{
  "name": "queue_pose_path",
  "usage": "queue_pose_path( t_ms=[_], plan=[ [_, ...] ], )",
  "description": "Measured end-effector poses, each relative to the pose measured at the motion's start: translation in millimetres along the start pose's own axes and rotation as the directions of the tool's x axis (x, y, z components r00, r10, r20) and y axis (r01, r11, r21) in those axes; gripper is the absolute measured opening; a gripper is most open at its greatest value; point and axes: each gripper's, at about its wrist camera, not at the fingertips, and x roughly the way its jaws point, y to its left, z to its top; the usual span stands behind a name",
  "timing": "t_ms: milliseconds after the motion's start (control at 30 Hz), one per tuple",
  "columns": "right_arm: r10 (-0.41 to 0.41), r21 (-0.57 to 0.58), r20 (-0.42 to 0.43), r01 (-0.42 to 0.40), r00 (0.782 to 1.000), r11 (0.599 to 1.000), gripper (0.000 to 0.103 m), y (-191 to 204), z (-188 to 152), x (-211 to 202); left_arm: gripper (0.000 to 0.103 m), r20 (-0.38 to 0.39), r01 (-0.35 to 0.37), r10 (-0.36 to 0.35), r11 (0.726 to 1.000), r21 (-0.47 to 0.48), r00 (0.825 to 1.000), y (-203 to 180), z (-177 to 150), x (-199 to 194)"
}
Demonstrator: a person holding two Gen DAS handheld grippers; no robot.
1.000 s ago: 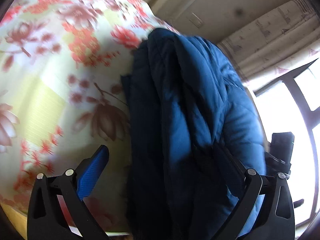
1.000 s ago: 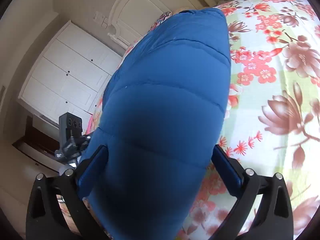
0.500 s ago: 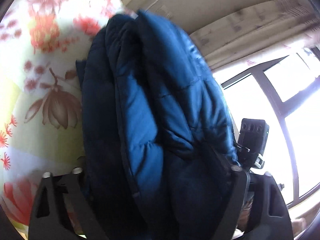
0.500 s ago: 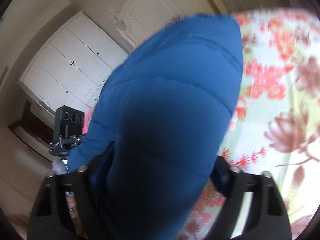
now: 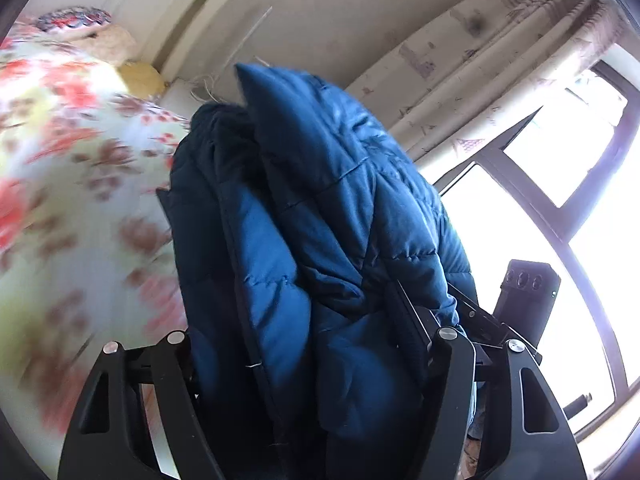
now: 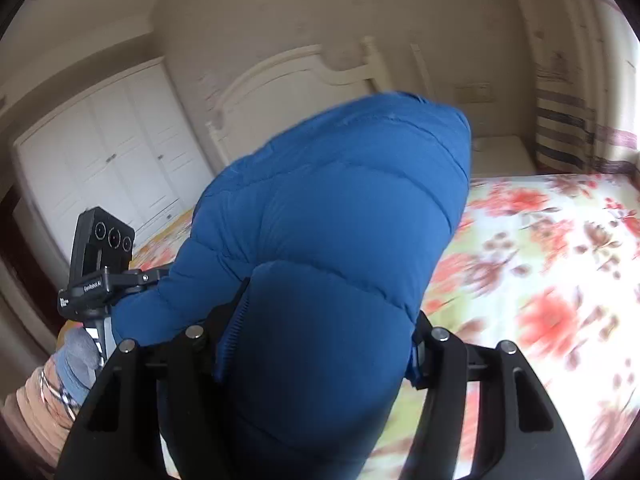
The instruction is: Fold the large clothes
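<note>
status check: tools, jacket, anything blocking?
Left tool and right tool closing, each with a bunched fold of the blue puffer jacket between the fingers. Floral bedspread beneath. No obstruction seen.

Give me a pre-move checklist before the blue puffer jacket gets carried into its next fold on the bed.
1. Left gripper has jacket between its fingers, closing on a thick bunch: ok.
2. Right gripper has the jacket between its fingers, closing: ok.
3. Both grips fully tight: cannot tell, still closing.
4. Floral bedspread ahead shows bare landing space: ok.
5. Jacket layers even at the left grip: not ok, bunched and creased.
6. Lower hem clear of the bed: cannot tell, hidden below the grippers.
</note>
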Motion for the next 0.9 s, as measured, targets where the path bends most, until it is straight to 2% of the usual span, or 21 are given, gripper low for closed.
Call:
queue_pose_path(
  t_ms=[67,100,133,167,233,267,333,367,400,467,500,567,600,633,667,700,733,767,800,867,900],
  plan=[
    [-0.041,0.046,-0.039,0.043,0.998,0.998,0.066,-39.6,7.0,14.1,0.062,-0.061,-0.053,0.051,0.998,-0.035,0.997,9.5,10.8,49.6],
    [-0.062,0.078,-0.072,0.067,0.995,0.995,0.071,-60.5,3.6,19.5,0.062,-0.094,-0.089,0.083,0.994,-0.057,0.992,16.2,9.2,66.0],
    [-0.108,0.113,-0.128,0.123,0.986,0.986,0.079,-82.5,-5.4,27.0,0.072,-0.143,-0.138,0.124,0.987,-0.086,0.982,26.5,3.9,87.7],
    [-0.112,0.202,-0.152,0.142,0.982,0.969,0.088,-105.2,-17.1,34.5,0.084,-0.108,-0.108,0.094,0.985,-0.133,0.99,36.4,-2.6,95.9],
    [-0.075,0.287,-0.114,0.105,0.991,0.952,0.096,-118.7,-22.2,25.8,0.088,-0.084,-0.123,0.112,0.983,-0.135,0.99,38.0,-9.1,93.8],
    [-0.123,0.266,-0.109,0.148,0.986,0.952,0.099,-112.6,-23.6,20.4,0.088,-0.085,-0.121,0.11,0.983,-0.137,0.99,37.3,-11.0,91.8],
    [-0.215,0.203,-0.091,0.23,0.972,0.952,0.099,-96.9,-23.3,4.5,0.088,-0.076,-0.132,0.123,0.983,-0.13,0.989,36.4,-15.0,82.3],
    [-0.31,0.159,-0.06,0.316,0.949,0.935,0.099,-80.6,-20.8,-6.3,0.088,-0.067,-0.135,0.127,0.982,-0.132,0.99,35.9,-13.7,78.5],
    [-0.372,0.134,-0.021,0.371,0.928,0.919,0.099,-68.5,-18.4,-16.7,0.088,-0.054,-0.136,0.13,0.981,-0.135,0.99,33.9,-13.0,74.9],
    [-0.395,0.086,0.043,0.391,0.917,0.916,0.1,-43.7,-20.6,-24.4,0.088,-0.023,-0.152,0.15,0.981,-0.121,0.988,29.9,-16.9,66.3],
    [-0.421,0.037,0.064,0.42,0.905,0.907,0.1,-25.6,-23.4,-23.5,0.088,-0.004,-0.17,0.17,0.98,-0.106,0.985,28.8,-21.7,60.3],
    [-0.48,-0.1,0.036,0.481,0.876,0.871,0.1,1.9,-30.4,-4.1,0.09,0.045,-0.234,0.237,0.97,-0.061,0.97,15.4,-31.0,48.2],
    [-0.524,-0.179,0.023,0.519,0.852,0.836,0.1,16.3,-39.9,6.2,0.091,0.067,-0.275,0.277,0.961,-0.034,0.959,9.4,-34.5,38.6],
    [-0.579,-0.223,0.064,0.577,0.813,0.786,0.1,30.6,-50.2,8.1,0.092,0.091,-0.327,0.326,0.945,0.002,0.941,0.5,-38.2,28.4],
    [-0.592,-0.24,0.09,0.594,0.801,0.768,0.1,44.0,-52.2,10.5,0.094,0.14,-0.399,0.387,0.915,0.065,0.911,-14.7,-44.2,14.7],
    [-0.571,-0.278,0.085,0.57,0.817,0.774,0.1,56.2,-59.6,5.2,0.095,0.181,-0.45,0.427,0.886,0.11,0.886,-26.5,-48.4,4.3],
    [-0.535,-0.322,0.053,0.521,0.843,0.79,0.1,66.3,-67.3,-1.0,0.095,0.235,-0.518,0.477,0.839,0.166,0.847,-42.6,-53.3,-8.1],
    [-0.487,-0.375,0.005,0.453,0.873,0.809,0.1,79.8,-78.3,-10.6,0.096,0.273,-0.566,0.51,0.799,0.2,0.816,-54.5,-56.4,-18.2],
    [-0.453,-0.407,-0.003,0.413,0.891,0.815,0.1,94.8,-90.4,-23.3,0.096,0.335,-0.635,0.552,0.735,0.235,0.763,-71.3,-61.6,-33.9],
    [-0.391,-0.431,0.045,0.371,0.919,0.822,0.1,113.5,-105.6,-61.3,0.097,0.447,-0.716,0.577,0.649,0.256,0.683,-98.4,-68.7,-63.1],
    [-0.37,-0.427,0.066,0.362,0.927,0.829,0.1,119.6,-108.5,-75.8,0.097,0.501,-0.745,0.575,0.619,0.251,0.647,-112.5,-72.9,-78.6]
  ],
)
